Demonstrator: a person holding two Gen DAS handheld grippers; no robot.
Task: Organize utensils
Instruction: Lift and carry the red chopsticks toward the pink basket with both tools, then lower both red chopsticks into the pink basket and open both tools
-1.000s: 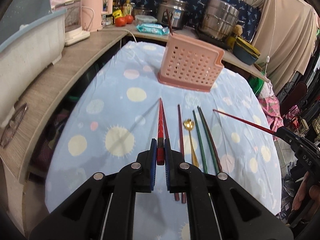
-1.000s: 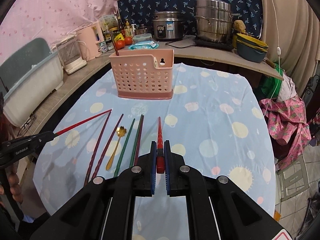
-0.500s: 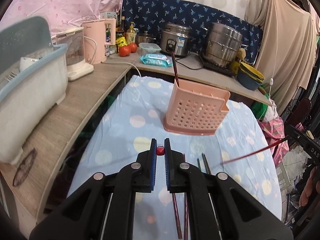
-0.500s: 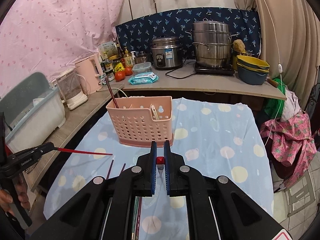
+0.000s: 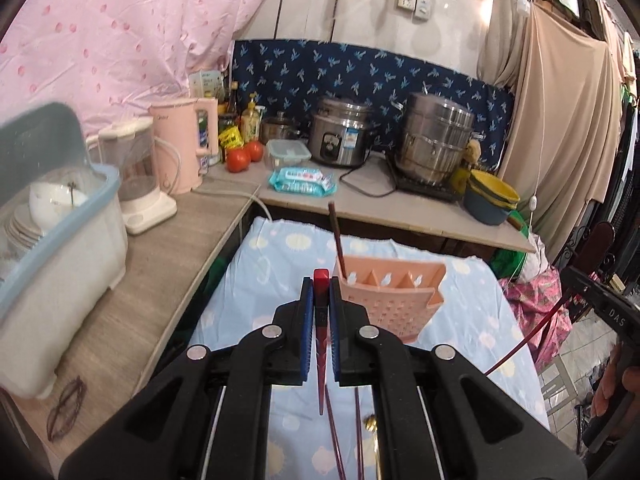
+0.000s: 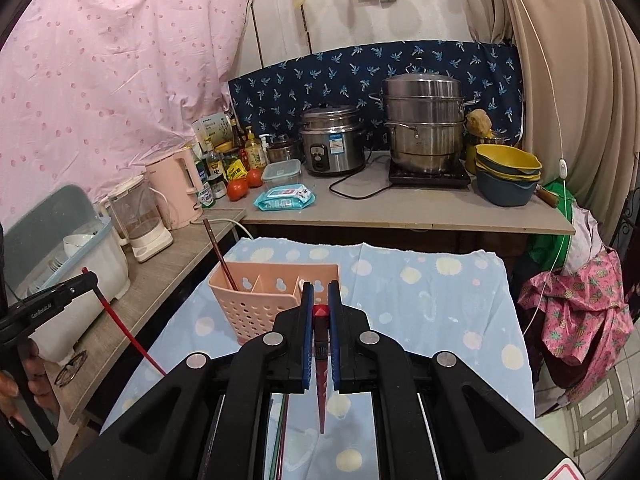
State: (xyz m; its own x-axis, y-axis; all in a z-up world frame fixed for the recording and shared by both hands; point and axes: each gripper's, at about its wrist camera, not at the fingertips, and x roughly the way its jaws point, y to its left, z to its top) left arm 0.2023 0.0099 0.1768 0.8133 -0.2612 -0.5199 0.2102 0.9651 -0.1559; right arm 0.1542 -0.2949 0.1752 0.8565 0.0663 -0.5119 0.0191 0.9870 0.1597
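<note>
1 dark chopstick [image 5: 335,236] already stands in the pink basket [image 5: 390,292] on the tabletop [image 5: 240,300]. each claw, left claw [image 5: 320,312] and right claw [image 6: 320,316], is clamped on 1 red chopstick [image 5: 321,344] [image 6: 321,360], held above the tabletop short of the basket. several utensils [image 5: 356,440] lie waiting below.

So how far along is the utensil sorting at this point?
Early. Done: one dark chopstick stands in the pink caddy. In hand: the left gripper and right gripper each clamp a red chopstick, tip hanging down, raised near the caddy. Left: utensils lying on the tablecloth, including dark chopsticks and a gold utensil partly hidden below the grippers.
</note>
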